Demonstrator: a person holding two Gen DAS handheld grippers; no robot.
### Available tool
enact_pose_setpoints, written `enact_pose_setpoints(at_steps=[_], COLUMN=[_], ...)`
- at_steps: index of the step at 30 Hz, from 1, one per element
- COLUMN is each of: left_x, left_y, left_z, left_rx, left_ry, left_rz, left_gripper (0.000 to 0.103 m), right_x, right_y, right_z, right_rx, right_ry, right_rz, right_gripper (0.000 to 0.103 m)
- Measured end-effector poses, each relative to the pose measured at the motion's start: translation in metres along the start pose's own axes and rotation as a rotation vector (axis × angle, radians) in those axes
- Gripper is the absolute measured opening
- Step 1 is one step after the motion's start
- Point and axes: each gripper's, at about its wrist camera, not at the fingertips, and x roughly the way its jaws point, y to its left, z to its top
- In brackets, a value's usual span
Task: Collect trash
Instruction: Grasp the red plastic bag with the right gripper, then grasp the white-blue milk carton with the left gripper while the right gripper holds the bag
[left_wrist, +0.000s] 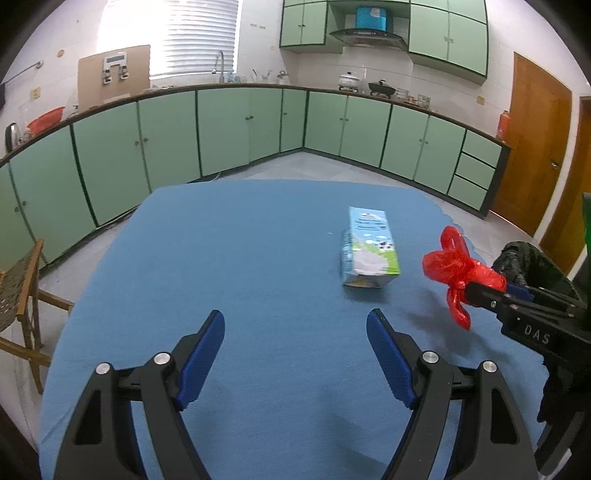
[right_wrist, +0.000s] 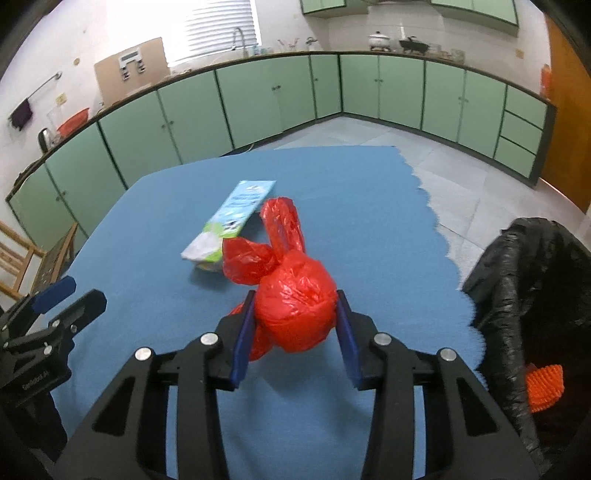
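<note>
A knotted red plastic bag (right_wrist: 295, 314) sits between the blue pads of my right gripper (right_wrist: 295, 295), which is shut on it just above the blue tablecloth (right_wrist: 351, 206). From the left wrist view the red bag (left_wrist: 454, 266) hangs off the tip of the right gripper (left_wrist: 474, 291) at the right. A light-blue milk carton (left_wrist: 369, 247) lies flat on the cloth; it also shows behind the bag as the carton (right_wrist: 236, 218). My left gripper (left_wrist: 295, 317) is open over bare cloth, nothing between its fingers, well short of the carton.
A bin lined with a black bag (right_wrist: 535, 295) stands off the table's right edge, with an orange object (right_wrist: 546, 384) inside. A wooden chair (left_wrist: 22, 295) is at the table's left. Green cabinets (left_wrist: 221, 129) line the far walls.
</note>
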Motion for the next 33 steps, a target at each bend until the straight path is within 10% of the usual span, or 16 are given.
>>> enact_pose_setpoints(at_steps=[33], left_x=[0.144], left_y=[-0.064], left_z=[0.055], left_rx=[0.021], left_ry=[0.181], left_rz=[-0.033], left_gripper=[0.077], right_x=[0.059], right_y=[-0.057], right_z=[0.033], right_rx=[0.055], right_ry=[0.018], right_rz=[-0.036], right_gripper=[0.039])
